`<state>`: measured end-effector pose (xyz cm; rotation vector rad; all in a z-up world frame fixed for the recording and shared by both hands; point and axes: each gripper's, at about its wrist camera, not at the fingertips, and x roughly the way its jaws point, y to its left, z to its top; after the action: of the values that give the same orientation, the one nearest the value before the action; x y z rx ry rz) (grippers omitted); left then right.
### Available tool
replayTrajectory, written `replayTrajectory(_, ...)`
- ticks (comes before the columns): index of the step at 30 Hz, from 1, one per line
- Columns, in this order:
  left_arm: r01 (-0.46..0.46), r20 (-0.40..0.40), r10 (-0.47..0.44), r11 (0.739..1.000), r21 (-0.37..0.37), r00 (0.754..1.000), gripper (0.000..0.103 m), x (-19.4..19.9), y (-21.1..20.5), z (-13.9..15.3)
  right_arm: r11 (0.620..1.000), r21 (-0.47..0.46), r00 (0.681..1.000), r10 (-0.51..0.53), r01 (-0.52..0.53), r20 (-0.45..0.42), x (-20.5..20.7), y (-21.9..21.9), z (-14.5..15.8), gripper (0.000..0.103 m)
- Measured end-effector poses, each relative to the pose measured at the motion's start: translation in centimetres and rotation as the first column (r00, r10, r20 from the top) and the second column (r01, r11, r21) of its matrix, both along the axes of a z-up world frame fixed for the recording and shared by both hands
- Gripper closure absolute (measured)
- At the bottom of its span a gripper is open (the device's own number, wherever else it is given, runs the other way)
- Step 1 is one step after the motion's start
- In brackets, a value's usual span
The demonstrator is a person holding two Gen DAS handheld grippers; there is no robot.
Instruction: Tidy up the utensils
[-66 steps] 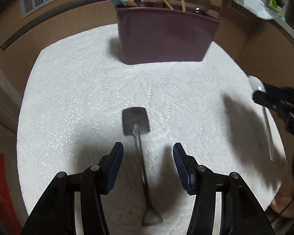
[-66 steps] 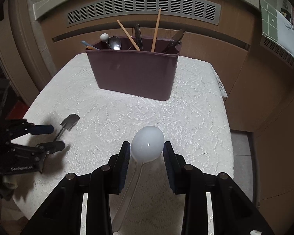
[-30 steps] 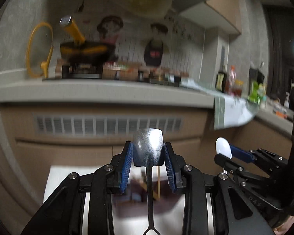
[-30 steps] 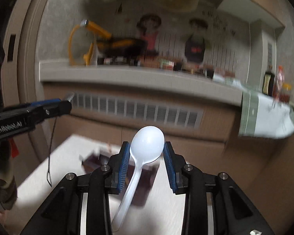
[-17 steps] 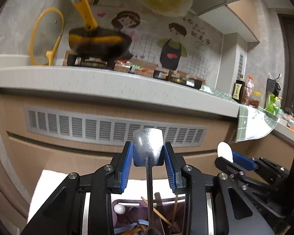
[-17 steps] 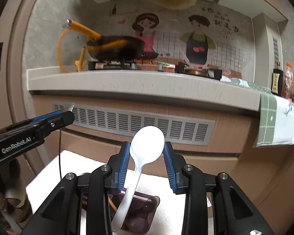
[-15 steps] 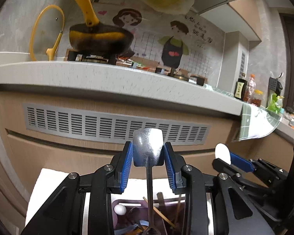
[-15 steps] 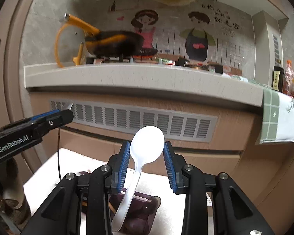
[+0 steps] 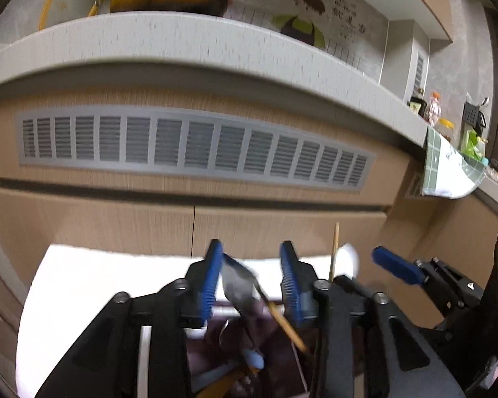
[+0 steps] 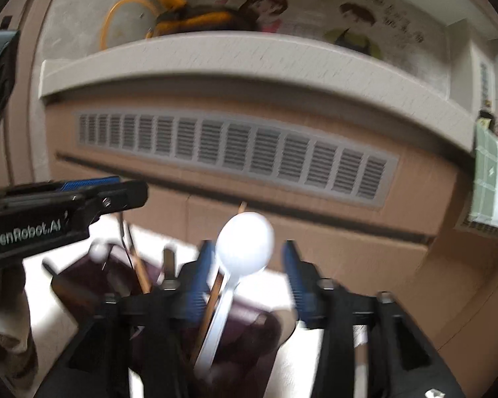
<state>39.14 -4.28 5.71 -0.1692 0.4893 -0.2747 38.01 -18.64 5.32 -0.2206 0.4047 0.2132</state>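
In the left wrist view, the left gripper [image 9: 250, 278] hung over the dark purple plastic utensil holder [image 9: 269, 361], which stood on the white lace-covered desk [image 9: 93, 285]. Its jaws had just been opening and stood apart; the small metal shovel-shaped spoon [image 9: 237, 287] sat between them, tilted toward the left pad, its handle running down into the holder among a wooden chopstick [image 9: 287, 323] and a blue-tipped utensil [image 9: 254, 360]. Blur hid whether the left pad still touched it. To the right, the right gripper [image 9: 365, 265] showed 1 blue pad beside its white spoon. In the right wrist view, the right gripper [image 10: 245, 265] was likewise over the holder [image 10: 242, 335], jaws just opened and clearly apart, with the white plastic soup spoon [image 10: 244, 243] between them, free of the right pad and leaning near the left one, its handle reaching down into the holder. The left gripper [image 10: 93, 190] crossed at the left. The step in hand appeared to be releasing both spoons into the holder. The next move would call for letting both utensils settle, then lifting the 2 grippers straight up and back, without snagging a handle.
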Motion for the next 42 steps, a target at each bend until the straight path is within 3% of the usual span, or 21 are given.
replayTrajectory(3, 0.008, -0.024, -0.007, 1.0, 0.002, 1.0, 0.047, -1.4, 0.5, -0.3, 1.0, 0.015, 1.0, -0.006, 0.007, -0.013, -1.8, -0.7, -0.2, 0.027)
replayTrajectory(7, 0.019, -0.036, -0.02, 1.0, -0.023, 0.999, 0.045, -4.7, 1.7, 0.5, 0.999, 0.041, 0.996, -0.015, 0.019, -0.084, -4.7, -1.5, 0.1, 0.026)
replayTrajectory(11, 0.008, -0.005, -0.008, 1.0, 0.0, 1.0, 0.031, -9.8, 2.7, 1.9, 0.997, 0.065, 0.993, -0.04, 0.047, -0.111, -8.2, -2.1, 0.7, 0.012)
replayTrajectory(14, -0.007, -0.012, 0.007, 0.999, 0.034, 1.0, 0.024, -13.2, 3.0, 2.0, 0.994, 0.085, 0.99, -0.054, 0.065, -0.133, -11.2, -2.5, 1.0, 0.009)
replayTrajectory(20, -0.059, -0.053, 0.066, 0.99, 0.129, 0.996, 0.02, -20.8, 3.8, -0.6, 0.983, 0.117, 0.977, -0.117, 0.139, -0.177, -16.9, -3.1, 0.4, 0.004)
replayTrajectory(23, -0.084, -0.079, 0.096, 0.985, 0.153, 0.992, 0.008, -24.0, 3.8, -2.0, 0.983, 0.117, 0.976, -0.121, 0.143, -0.182, -19.4, -2.8, -0.1, 0.003)
replayTrajectory(25, -0.098, -0.092, 0.113, 0.984, 0.152, 0.989, 0.005, -25.4, 3.6, -2.7, 0.982, 0.11, 0.977, -0.138, 0.156, -0.161, -21.2, -2.5, -0.4, 0.003)
replayTrajectory(32, -0.165, -0.099, 0.187, 0.967, 0.195, 0.977, 0.0, -27.8, 2.3, -2.7, 0.978, 0.12, 0.978, -0.156, 0.173, -0.138, -24.6, -2.1, -1.4, 0.001)
replayTrajectory(42, -0.152, -0.076, 0.172, 0.965, 0.215, 0.982, 0.0, -28.7, 1.0, -1.9, 0.973, 0.094, 0.974, -0.199, 0.209, -0.108, -25.6, -2.7, -1.7, 0.001)
